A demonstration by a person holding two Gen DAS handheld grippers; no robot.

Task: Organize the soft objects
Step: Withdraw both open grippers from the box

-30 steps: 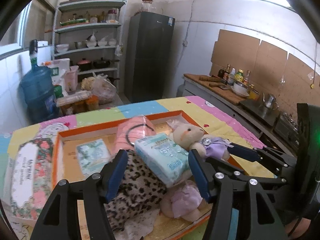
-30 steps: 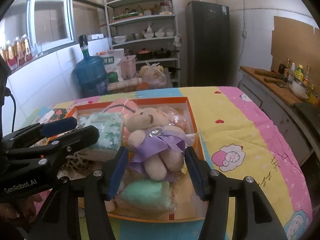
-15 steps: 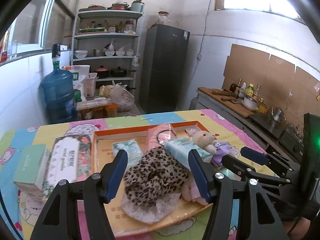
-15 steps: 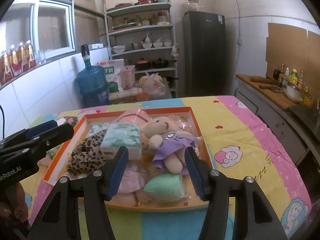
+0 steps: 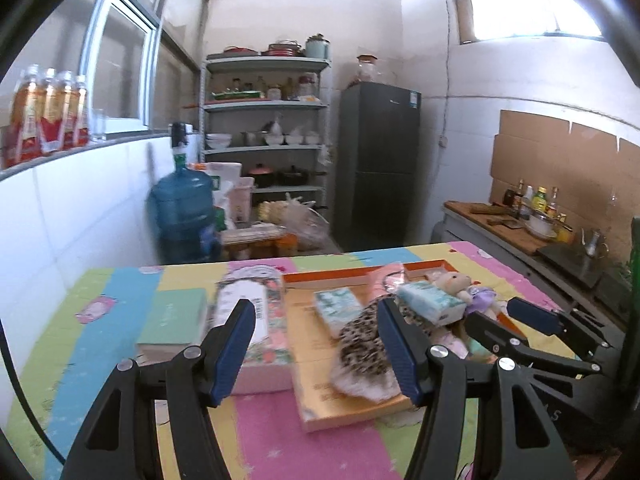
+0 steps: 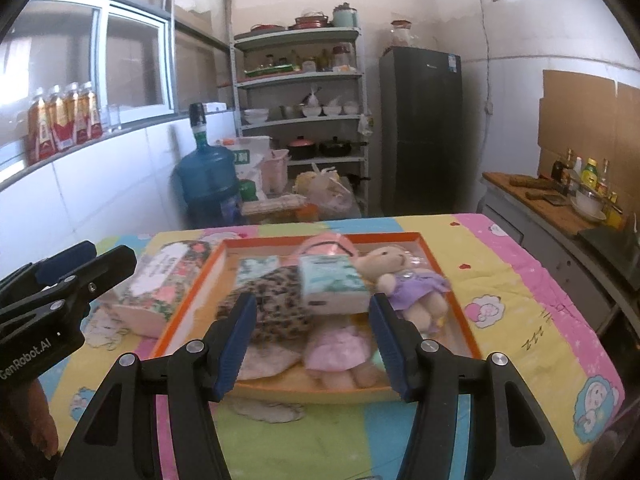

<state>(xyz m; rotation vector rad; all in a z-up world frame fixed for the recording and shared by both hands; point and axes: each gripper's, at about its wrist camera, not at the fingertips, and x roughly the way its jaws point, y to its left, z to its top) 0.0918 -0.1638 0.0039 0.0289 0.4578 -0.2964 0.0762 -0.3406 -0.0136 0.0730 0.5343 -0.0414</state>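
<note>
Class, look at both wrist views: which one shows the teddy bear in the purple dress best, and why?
The right wrist view. There the teddy bear lies in the orange tray with its face, purple dress and legs all visible. In the left wrist view only its head and a bit of dress peek out behind the tissue pack.

blue water jug (image 6: 208, 178), dark fridge (image 6: 421, 128), shelf w/ pots (image 6: 300, 120), window bottles (image 6: 62, 120)

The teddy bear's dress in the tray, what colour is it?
Purple, a light lilac. The teddy bear shows best in the right wrist view, lying in the orange tray.
</note>
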